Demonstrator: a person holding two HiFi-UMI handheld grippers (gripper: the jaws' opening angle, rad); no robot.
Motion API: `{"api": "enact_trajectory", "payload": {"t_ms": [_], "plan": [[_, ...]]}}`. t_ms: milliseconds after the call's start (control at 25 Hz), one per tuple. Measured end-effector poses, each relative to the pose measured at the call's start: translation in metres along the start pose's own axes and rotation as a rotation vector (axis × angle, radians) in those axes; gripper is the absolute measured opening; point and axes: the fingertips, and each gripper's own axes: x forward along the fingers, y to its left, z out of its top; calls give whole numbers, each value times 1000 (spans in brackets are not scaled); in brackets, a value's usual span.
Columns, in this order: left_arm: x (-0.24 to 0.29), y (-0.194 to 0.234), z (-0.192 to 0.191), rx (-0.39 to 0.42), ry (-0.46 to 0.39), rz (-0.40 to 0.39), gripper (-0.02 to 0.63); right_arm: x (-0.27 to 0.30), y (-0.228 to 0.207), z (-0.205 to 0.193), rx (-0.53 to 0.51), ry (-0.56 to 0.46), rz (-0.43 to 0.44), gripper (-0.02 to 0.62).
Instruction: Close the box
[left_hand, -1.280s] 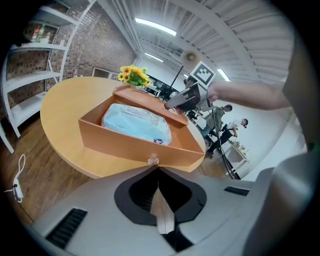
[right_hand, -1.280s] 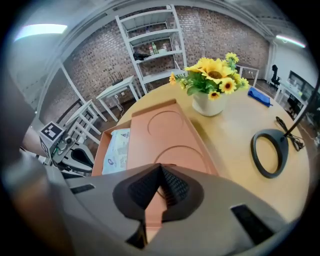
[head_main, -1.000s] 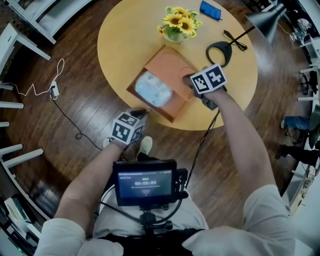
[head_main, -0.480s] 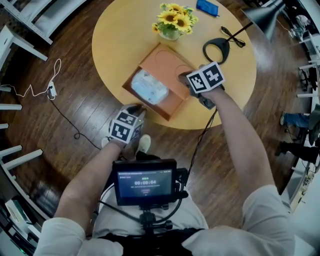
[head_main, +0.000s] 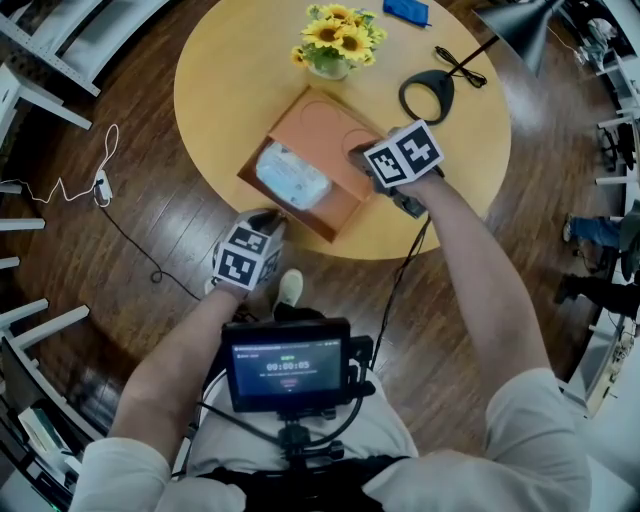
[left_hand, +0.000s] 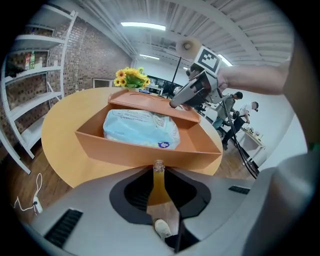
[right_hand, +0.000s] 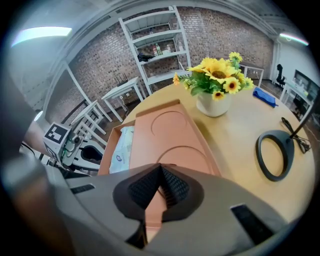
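Two grippers work at a round wooden table (head_main: 240, 80) above a dark plank floor (head_main: 120, 160). Lowest in the head view, a small screen (head_main: 287, 365) sits at the person's waist, with a shoe (head_main: 289, 291) just above it. The left gripper (head_main: 268, 218) hangs off the table's near edge, just short of the box (left_hand: 145, 152); its narrow jaws are closing with nothing between them. The orange box lies at frame centre near that edge, with a pale blue pack (head_main: 292, 175) inside and its lid (head_main: 325, 130) open. The right gripper (head_main: 358, 158) is clamped on the lid's free edge. Higher up stand sunflowers (head_main: 335, 38), a black lamp base (head_main: 427, 97) and a blue cloth (head_main: 405, 10). A white cable (head_main: 70, 180) trails at left. White shelves (right_hand: 160, 50) and a brick wall (right_hand: 110, 60) stand behind.
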Motion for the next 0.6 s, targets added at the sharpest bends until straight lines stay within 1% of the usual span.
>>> {"api": "enact_trajectory", "payload": {"t_ms": [360, 600], "plan": [[15, -2, 18, 6, -5, -14, 67, 1, 7, -1, -5, 48, 60, 5], [30, 1, 31, 20, -3, -24, 67, 3, 11, -2, -24, 66, 77, 5]]}}
